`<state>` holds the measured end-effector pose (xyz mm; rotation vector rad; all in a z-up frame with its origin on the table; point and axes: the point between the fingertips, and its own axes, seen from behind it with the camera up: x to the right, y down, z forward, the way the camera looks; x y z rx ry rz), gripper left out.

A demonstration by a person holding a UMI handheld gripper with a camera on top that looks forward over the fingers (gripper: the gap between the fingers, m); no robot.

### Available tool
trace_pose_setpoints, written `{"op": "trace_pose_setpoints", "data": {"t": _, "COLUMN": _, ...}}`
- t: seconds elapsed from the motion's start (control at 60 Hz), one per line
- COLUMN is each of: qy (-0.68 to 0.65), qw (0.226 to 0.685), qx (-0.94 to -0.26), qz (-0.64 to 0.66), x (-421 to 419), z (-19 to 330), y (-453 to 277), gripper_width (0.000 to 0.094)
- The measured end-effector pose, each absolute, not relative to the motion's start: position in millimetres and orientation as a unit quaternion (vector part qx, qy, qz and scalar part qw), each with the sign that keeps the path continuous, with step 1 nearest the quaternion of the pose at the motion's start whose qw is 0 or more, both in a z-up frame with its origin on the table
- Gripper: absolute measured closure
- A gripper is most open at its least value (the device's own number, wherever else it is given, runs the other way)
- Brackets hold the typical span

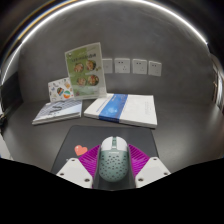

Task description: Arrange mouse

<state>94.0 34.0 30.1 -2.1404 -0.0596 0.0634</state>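
Your tongs (111,170) grip the mouse (112,160) between both pads; carry it, then set it on the tabletop (40,140) ahead.

gripper (112,172): level, pointing forward
fingers (152,172): parted, one each side of the mouse (112,160)
pads: purple, appear to touch its flanks

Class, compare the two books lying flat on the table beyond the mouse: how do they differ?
The left book is darker, with a picture cover, and lies askew; the right book is white with a blue band, larger, and lies squarer. Both lie flat beyond the mouse, which sits between the gripper fingers.
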Motion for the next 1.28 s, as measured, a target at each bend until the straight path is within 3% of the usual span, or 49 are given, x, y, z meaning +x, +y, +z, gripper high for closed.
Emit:
{"op": "trace_pose_setpoints", "data": {"t": 0.217, "qy": 0.009, "qw": 0.446, "qx": -0.895, "qz": -0.009, "x": 92.0, "z": -8.3, "y": 38.9, "gripper_width": 0.0480}}
{"op": "trace_pose_setpoints", "data": {"t": 0.333, "qy": 0.021, "qw": 0.465, "qx": -0.885, "qz": -0.021, "x": 91.4, "z": -5.0, "y": 44.0, "gripper_width": 0.0485}}
{"op": "trace_pose_setpoints", "data": {"t": 0.517, "qy": 0.076, "qw": 0.477, "qx": -0.876, "qz": 0.008, "x": 93.4, "z": -2.6, "y": 49.7, "gripper_width": 0.0394}}
{"op": "trace_pose_setpoints", "data": {"t": 0.633, "qy": 0.099, "qw": 0.467, "qx": -0.878, "qz": 0.038, "x": 89.0, "z": 11.8, "y": 40.2, "gripper_width": 0.0033}}
{"op": "trace_pose_setpoints", "data": {"t": 0.683, "qy": 0.091, "qw": 0.479, "qx": -0.873, "qz": 0.031, "x": 92.2, "z": 27.3, "y": 34.3, "gripper_width": 0.0097}}
{"op": "trace_pose_setpoints", "data": {"t": 0.883, "qy": 0.014, "qw": 0.504, "qx": -0.863, "qz": 0.011, "x": 90.7, "z": 75.7, "y": -35.2, "gripper_width": 0.0092}}
{"op": "trace_pose_setpoints", "data": {"t": 1.283, "qy": -0.094, "qw": 0.451, "qx": -0.886, "qz": 0.052, "x": 21.3, "z": 52.0, "y": -228.0, "gripper_width": 0.0098}}
